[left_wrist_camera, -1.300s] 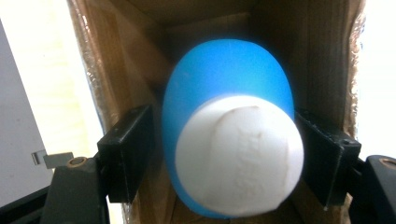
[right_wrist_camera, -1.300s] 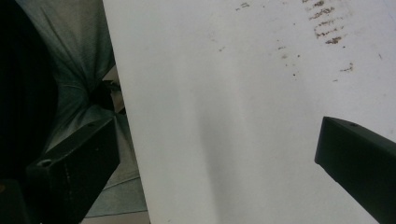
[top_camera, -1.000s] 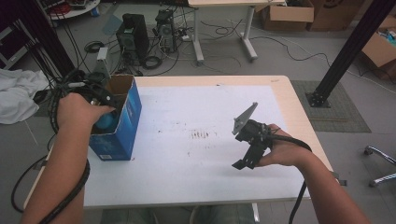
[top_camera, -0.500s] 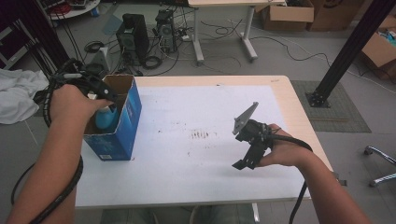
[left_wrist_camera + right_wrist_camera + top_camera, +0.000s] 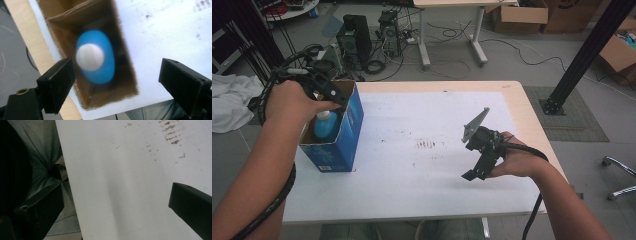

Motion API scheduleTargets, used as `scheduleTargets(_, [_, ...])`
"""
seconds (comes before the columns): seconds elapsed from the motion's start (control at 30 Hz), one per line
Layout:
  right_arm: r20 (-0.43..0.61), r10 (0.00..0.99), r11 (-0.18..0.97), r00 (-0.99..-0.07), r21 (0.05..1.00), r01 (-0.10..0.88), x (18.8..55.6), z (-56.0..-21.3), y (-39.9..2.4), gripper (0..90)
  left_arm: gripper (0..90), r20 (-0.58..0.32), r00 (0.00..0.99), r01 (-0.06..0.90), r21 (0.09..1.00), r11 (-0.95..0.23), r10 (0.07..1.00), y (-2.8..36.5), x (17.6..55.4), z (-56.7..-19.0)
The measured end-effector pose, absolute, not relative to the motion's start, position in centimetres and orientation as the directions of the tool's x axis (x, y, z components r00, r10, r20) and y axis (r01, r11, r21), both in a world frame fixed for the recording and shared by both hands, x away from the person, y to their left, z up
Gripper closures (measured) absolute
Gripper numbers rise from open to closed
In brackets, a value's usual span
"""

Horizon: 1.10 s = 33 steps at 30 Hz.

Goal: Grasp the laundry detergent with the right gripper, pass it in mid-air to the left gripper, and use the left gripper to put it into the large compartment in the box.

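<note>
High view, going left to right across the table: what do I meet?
Left gripper over the box, then blue box with the blue bottle inside, brown stain marks on the white table, right gripper.

Left gripper (image 5: 331,93) is held above the open top of the blue box (image 5: 337,142), which stands upright at the tabletop's (image 5: 422,190) left edge. A blue bottle (image 5: 325,126) with a white cap stands inside the box, apart from the gripper. Its jaws have just been opening; nothing is seen between them. Right gripper (image 5: 472,174) hangs over the white sheet (image 5: 412,120), near the right edge, pointing down toward it.
</note>
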State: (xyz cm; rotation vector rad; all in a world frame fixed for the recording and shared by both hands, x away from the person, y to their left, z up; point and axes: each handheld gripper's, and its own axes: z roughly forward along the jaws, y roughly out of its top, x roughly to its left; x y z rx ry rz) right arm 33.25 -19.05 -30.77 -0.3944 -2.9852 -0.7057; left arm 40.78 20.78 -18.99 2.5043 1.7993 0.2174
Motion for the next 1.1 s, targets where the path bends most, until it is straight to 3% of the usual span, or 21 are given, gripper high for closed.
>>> scheduleTargets(0.27, [0.109, 0.238, 0.854, -0.965, 0.449, 0.261, 33.3, -31.1, -18.8, 0.0, 5.5, 0.064, 0.384, 0.916, 0.104, -0.388, 0.921, 19.1, 40.7, -18.5])
scheduleTargets(0.6, [0.107, 0.24, 0.857, -0.965, 0.444, 0.263, 33.4, -31.0, -19.0, 0.0, 5.3, 0.075, 0.412, 0.899, 0.129, -0.419, 0.908, 18.6, 40.7, -17.9])
scheduleTargets(0.77, [0.103, 0.249, 0.855, -0.963, 0.444, 0.269, 33.3, -30.9, -19.4, 0.0, 0.9, 0.093, 0.421, 0.892, 0.139, -0.43, 0.902, 18.3, 40.6, -17.7])
scheduleTargets(1.1, [0.108, 0.252, 0.852, -0.962, 0.446, 0.274, 33.2, -31.1, -19.5, 0.0, 0.1, 0.041, 0.503, 0.852, 0.148, -0.503, 0.864, 17.2, 40.4, -17.8])
